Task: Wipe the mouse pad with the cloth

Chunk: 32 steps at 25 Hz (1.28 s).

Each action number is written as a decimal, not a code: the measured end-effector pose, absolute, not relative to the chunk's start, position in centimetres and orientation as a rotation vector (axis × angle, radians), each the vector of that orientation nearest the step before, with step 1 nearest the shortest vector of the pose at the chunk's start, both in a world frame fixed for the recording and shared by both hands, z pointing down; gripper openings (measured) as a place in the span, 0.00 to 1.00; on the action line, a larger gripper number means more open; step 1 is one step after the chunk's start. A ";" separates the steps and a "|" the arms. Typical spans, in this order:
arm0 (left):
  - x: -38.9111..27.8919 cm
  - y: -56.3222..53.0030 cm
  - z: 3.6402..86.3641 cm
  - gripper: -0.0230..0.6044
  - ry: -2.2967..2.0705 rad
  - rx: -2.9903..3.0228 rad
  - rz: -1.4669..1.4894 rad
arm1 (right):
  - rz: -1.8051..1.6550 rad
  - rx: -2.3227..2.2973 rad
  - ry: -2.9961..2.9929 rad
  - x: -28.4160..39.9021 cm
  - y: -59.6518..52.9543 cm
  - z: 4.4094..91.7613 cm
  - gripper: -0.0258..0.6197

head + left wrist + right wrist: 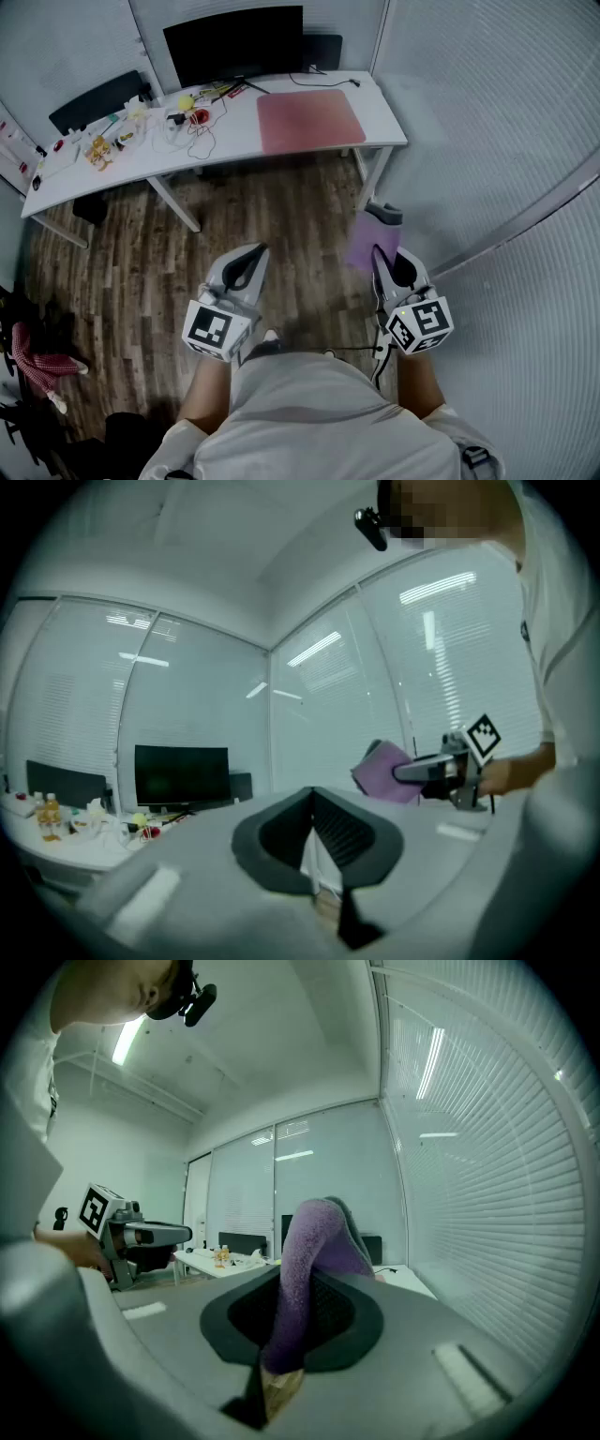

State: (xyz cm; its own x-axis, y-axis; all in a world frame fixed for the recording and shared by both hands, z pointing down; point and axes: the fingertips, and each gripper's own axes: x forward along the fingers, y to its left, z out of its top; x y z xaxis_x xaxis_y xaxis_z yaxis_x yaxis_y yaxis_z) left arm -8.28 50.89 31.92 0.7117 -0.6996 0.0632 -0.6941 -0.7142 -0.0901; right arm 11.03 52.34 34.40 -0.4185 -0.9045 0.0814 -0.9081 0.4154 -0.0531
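Observation:
A pink mouse pad (310,119) lies on the right part of the white desk (380,108) at the far side of the room. My right gripper (382,256) is shut on a purple cloth (369,240), which hangs out in front of its jaws over the wooden floor; the cloth (309,1269) fills the middle of the right gripper view. My left gripper (247,262) is shut with nothing in it, held level beside the right one. Both grippers are well short of the desk. The left gripper view shows the right gripper (427,769) with the cloth (382,770).
A black monitor (234,42) stands at the back of the desk. Small items and cables (187,117) clutter the desk's left half. A black chair (94,101) stands behind it. Glass walls with blinds (506,141) close the right side. Wooden floor (141,272) lies between me and the desk.

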 end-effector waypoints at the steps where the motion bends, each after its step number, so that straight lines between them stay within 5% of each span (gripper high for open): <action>1: -8.3 50.8 31.8 0.04 1.161 -2.851 -0.141 | 0.135 1.674 -2.608 11.0 52.3 34.4 0.11; 18: -10.8 48.2 32.9 0.04 1.134 -2.899 -0.132 | 0.205 1.653 -2.631 7.4 51.2 36.4 0.11; 32: -21.0 36.7 34.6 0.04 1.097 -2.897 -0.146 | 0.322 1.715 -2.543 -2.4 41.0 37.8 0.11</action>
